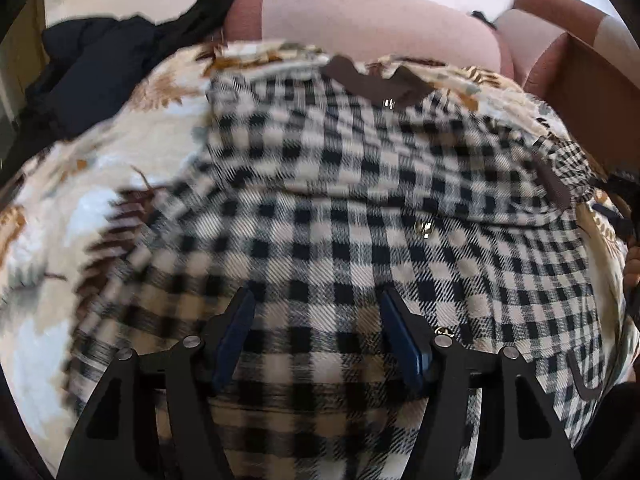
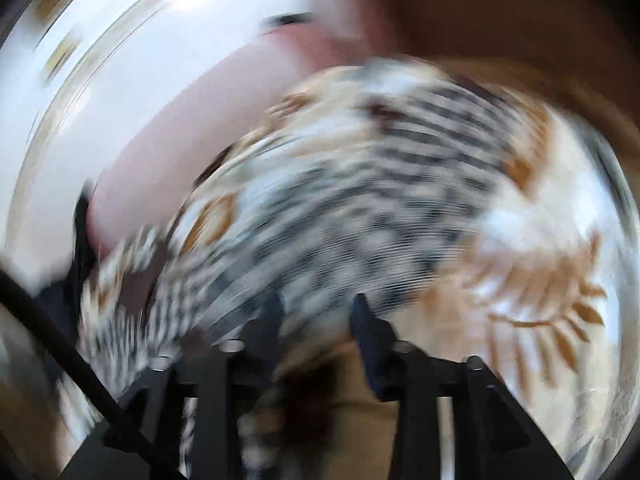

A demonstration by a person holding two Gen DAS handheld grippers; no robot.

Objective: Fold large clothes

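Both tongs stand open, nothing clamped: my left gripper (image 1: pixel 316 320) hovers over the checked jacket (image 1: pixel 340 216) spread on the leaf-print blanket (image 1: pixel 80 184); my right gripper (image 2: pixel 320 316) view is blurred. I'd pinch both layers at a hem, folding evenly.

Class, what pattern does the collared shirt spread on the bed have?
Black-and-white check on the shirt, with a brown collar; clearest in the left wrist view.

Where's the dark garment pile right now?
In the left wrist view the dark garment pile sits at the upper left, on the leaf-print blanket, left of the checked shirt and below the pink pillow.
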